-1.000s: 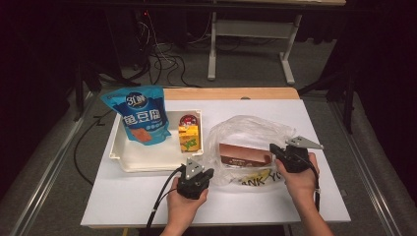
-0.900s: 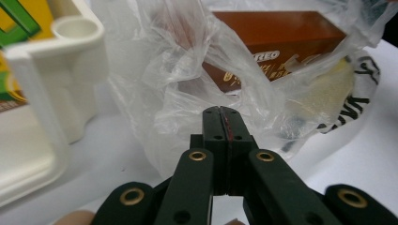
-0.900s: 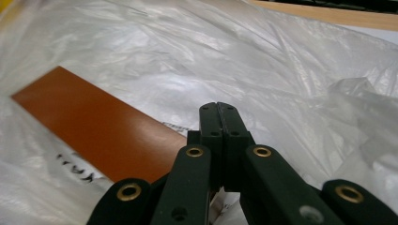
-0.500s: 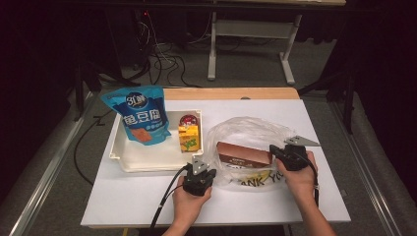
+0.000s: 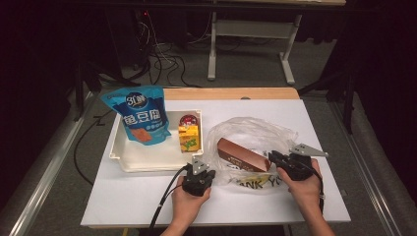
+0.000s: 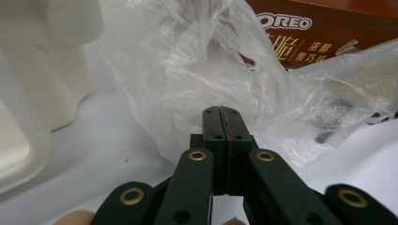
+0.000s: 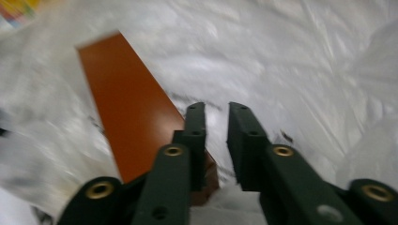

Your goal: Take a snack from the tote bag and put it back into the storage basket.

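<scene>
— At lower centre of the high view: brown Oreo box (image 5: 242, 155) lying inside the clear plastic bag (image 5: 255, 132) on the bench (image 5: 137, 196). Released?

— Apparently. Right gripper (image 7: 217, 108) fingers just opening, slightly spread beside the box; left gripper (image 6: 220, 112) pressed together, pinching bag film. Tray (image 5: 147, 158) items left.

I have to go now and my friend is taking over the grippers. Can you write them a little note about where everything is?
Left gripper: jaws shut on the plastic bag, pinching its near edge.
Right gripper: jaws have just been opening, a small gap, nothing between them, beside the end of the brown box.
Done: the box lies in the bag.
Left: the blue pouch, yellow carton and a small red item are in the white tray, probably next for the bag.
</scene>
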Motion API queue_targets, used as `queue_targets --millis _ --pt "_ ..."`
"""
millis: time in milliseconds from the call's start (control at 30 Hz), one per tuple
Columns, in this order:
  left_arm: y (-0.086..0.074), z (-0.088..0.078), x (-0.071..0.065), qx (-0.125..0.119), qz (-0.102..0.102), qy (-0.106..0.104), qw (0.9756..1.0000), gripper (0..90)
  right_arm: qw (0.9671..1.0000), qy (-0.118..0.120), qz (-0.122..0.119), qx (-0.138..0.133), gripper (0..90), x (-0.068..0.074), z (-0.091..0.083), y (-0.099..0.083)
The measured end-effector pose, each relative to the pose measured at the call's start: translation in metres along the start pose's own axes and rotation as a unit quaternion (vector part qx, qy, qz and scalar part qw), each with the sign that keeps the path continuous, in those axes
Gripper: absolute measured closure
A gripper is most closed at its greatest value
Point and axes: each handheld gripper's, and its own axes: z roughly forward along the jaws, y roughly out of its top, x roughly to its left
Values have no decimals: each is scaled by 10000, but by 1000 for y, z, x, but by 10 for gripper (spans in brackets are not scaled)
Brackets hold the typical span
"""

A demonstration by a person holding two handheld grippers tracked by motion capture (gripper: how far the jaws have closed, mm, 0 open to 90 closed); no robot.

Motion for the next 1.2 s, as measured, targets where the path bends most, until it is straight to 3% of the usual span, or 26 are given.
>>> queue_targets --millis 33,67,100,233,300,400,733,833,900,1200 --pt "0 0 0 -6 -10 -7 10000 900 9998 150 -15 -158 695 1 -3 1" --pt "0 0 0 -6 -10 -7 10000 900 9998 150 -15 -158 695 1 -3 1" --pt "0 -1 1 31 11 -7 10000 900 9991 315 -161 -250 534 5 -3 4" --pt "0 -2 2 22 -1 0 10000 900 9977 542 -395 -2 372 12 6 4" --pt "0 -2 3 32 10 3 10000 900 9969 602 -466 184 335 14 12 3" --pt "1 -3 3 38 0 -1 10000 900 9962 607 -511 348 316 15 19 -2" --pt "2 -3 3 48 -36 -27 10000 900 9947 680 -605 474 281 16 31 -8" --pt "1 -3 2 51 -30 -32 10000 900 9950 636 -572 520 283 17 33 -8" --pt "0 -2 3 79 -18 -32 10000 900 9930 438 -767 779 288 21 40 -11" --pt "1 -2 3 93 -34 -28 9999 900 9922 299 -764 934 300 23 49 -18"
